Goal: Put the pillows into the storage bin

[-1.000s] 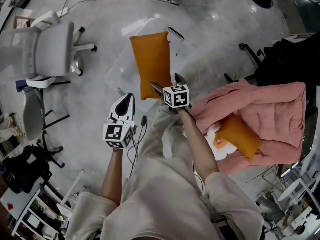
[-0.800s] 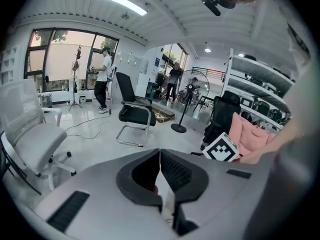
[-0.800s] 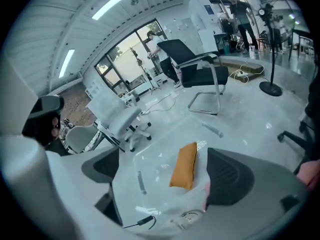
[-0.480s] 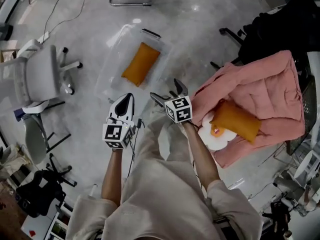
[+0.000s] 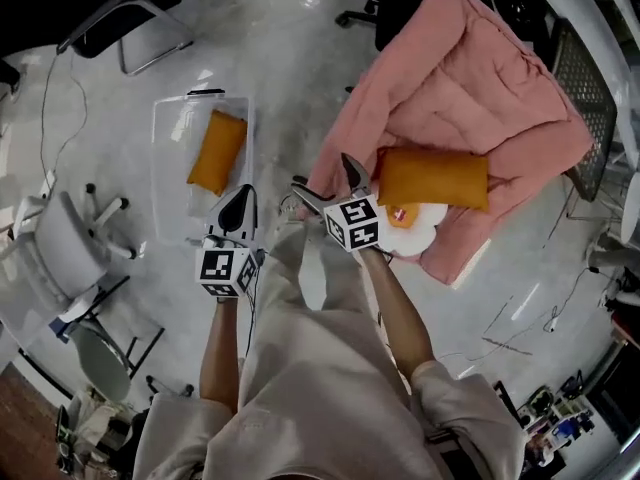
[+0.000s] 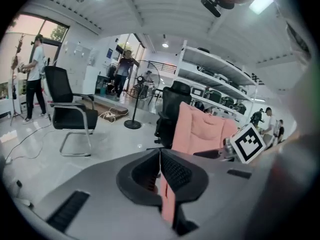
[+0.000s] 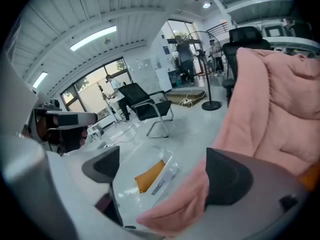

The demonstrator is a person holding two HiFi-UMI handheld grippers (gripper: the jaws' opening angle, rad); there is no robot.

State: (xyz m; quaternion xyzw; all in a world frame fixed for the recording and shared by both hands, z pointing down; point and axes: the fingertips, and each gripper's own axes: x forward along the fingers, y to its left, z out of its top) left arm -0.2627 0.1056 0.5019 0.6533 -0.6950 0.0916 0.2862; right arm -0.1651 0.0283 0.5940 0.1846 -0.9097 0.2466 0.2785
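Retrieval judged next: one orange rectangular pillow (image 5: 216, 152) lies in clear plastic storage bin (image 5: 172, 138), second orange pillow (image 5: 432, 178) awaits near pink quilt's (image 5: 460, 78) near edge, right gripper (image 5: 322, 174) gapes empty, left gripper (image 5: 241, 198) closed on nothing.

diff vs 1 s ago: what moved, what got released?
The right gripper let go of the orange pillow, which went down into the storage bin and lies there. Its jaws now stand apart and empty, near the pink quilt. Unchanged: left gripper shut and empty, second pillow on the quilt.
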